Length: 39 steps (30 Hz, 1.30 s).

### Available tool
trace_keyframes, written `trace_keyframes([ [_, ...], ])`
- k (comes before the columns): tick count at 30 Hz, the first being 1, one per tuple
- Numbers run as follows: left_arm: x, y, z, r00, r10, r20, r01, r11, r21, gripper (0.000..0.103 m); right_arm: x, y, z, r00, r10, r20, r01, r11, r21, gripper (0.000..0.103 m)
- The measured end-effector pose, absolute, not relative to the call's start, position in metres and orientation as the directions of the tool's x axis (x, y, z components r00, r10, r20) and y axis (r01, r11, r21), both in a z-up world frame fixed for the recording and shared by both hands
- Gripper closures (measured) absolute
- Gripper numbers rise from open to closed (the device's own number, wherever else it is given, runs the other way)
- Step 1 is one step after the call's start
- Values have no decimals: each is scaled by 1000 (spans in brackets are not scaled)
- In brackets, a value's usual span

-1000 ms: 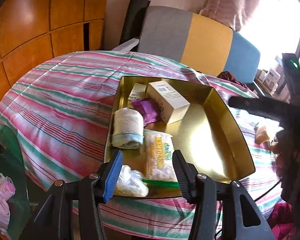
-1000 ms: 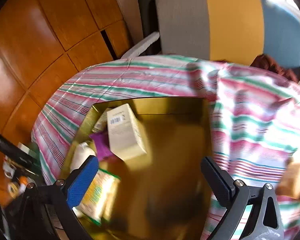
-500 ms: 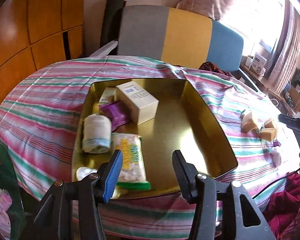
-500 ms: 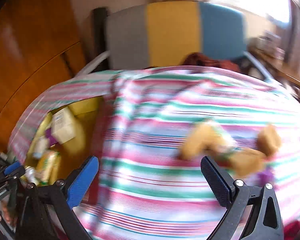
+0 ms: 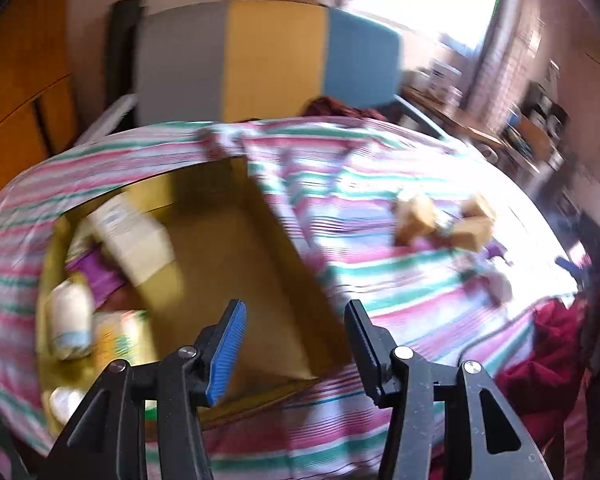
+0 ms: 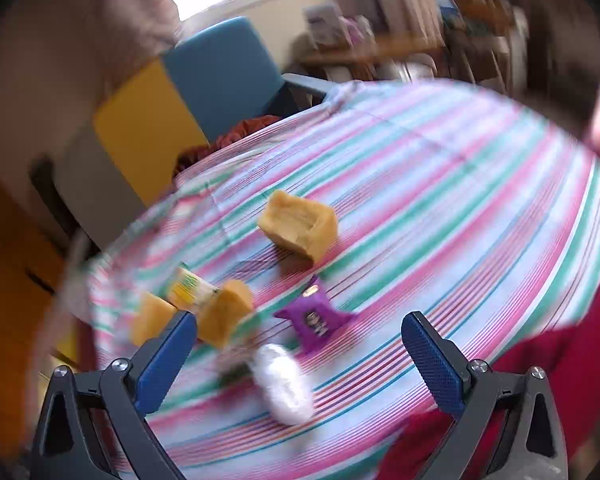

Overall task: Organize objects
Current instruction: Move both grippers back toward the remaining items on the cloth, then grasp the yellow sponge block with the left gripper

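Striped cloth (image 6: 440, 184), pink, green and white, soft-draped. Both views have swung rightward off the gold metal tray (image 5: 236, 264) toward loose items: spongy yellow blocks (image 6: 300, 230), glossy purple sachet (image 6: 314, 320), crinkly clear packet (image 6: 284, 384), blurred. Right gripper (image 6: 300, 360) wide, empty, nearest them; left gripper (image 5: 292, 344) moderately open, empty. Next pick likely here.

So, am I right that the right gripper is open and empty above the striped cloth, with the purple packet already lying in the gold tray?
Not quite. The right gripper is open and empty above the striped cloth, but the purple packet lies on that cloth beside the yellow sponge blocks, not in the gold tray. The right wrist view shows it.
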<state>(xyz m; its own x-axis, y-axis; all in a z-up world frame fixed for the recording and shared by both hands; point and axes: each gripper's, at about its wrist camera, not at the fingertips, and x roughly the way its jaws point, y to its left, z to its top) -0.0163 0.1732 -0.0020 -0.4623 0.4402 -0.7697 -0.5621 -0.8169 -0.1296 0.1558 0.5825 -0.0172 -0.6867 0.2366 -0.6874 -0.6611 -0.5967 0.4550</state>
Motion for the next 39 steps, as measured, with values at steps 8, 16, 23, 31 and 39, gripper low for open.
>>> trace_keyframes([
  [8, -13, 263, -4, -244, 560, -792, -689, -675, -264, 51, 173, 593, -21, -768, 211, -604, -611, -524, 594, 0],
  [16, -19, 354, -10, -46, 602, -797, -684, -600, -414, 30, 175, 595, -24, -800, 178, -573, -569, -530, 629, 0],
  [23, -42, 426, -41, 144, 618, -773, -495, -631, -597, 19, 177, 600, -30, -836, 121, -535, -516, -505, 692, 0],
  [31, -67, 483, -71, 160, 547, -822, -354, -745, -565, 4, 179, 603, -34, -871, 67, -487, -455, -487, 745, 0],
  [39, -77, 509, -102, 193, 452, -871, -322, -809, -491, 28, 180, 605, -34, -885, 52, -462, -429, -477, 767, 0],
])
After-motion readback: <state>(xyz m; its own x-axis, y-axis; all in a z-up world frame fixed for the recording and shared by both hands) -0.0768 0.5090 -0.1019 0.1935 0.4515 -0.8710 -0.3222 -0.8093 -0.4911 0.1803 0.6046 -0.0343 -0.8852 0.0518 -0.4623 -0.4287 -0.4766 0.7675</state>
